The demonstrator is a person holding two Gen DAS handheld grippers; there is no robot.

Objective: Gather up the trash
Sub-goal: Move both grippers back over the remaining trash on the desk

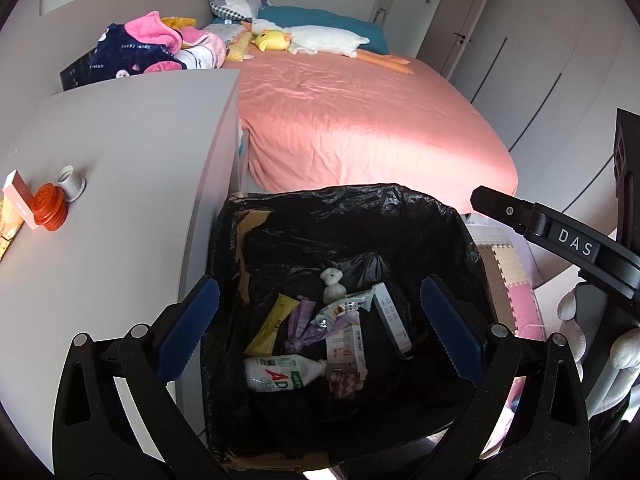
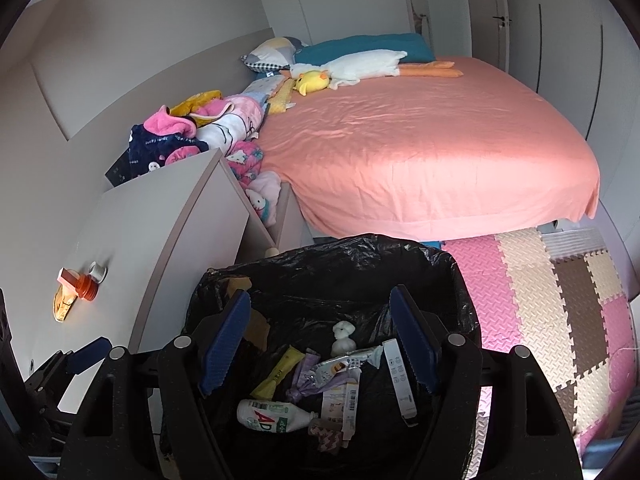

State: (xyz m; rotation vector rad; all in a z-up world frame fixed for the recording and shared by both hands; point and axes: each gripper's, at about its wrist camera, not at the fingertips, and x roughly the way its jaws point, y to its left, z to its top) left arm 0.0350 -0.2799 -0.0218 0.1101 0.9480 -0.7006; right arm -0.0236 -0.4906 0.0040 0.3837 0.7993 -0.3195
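Hovering spread and empty over the bin [image 1: 400, 216], both the left hand-held gripper [image 1: 320, 332] and right hand-held gripper [image 2: 320, 344] risk snagging its loose black liner [image 2: 320, 260] at twelve o'clock and tugging it off the rim.

A black bin liner [image 2: 432, 264] held a white bottle [image 2: 272, 416] with red and green print and a yellow packet [image 2: 278, 372]; beside it lay a salmon-pink bedsheet [image 2: 432, 152], a yellow plush duck [image 2: 312, 80], and pink, cream and brown foam mats [image 2: 560, 312]
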